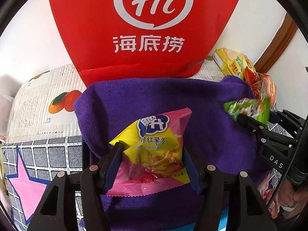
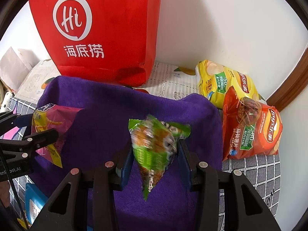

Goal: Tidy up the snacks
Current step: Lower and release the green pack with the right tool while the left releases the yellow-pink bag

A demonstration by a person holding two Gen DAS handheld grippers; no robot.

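Jaws of left gripper (image 1: 152, 154) clamp "Sweet Potato Sticks" packet (image 1: 154, 146), right gripper (image 2: 154, 154) pinches green packet (image 2: 154, 144), red "Hi" bag (image 2: 100, 28) behind.

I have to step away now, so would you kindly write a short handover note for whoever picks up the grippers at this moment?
Left gripper: shut on the pink and yellow sweet potato snack pack, held over the purple towel.
Right gripper: shut on the green snack pack, also above the towel.
Red bag stands upright behind the towel, against the wall.
Yellow chip bag and orange chip bag lie to the right of the towel, overlapping.
Done: both small packs picked up.
Left: place the two held packs, probably with the rest; both chip bags untouched. Where they belong is not visible.
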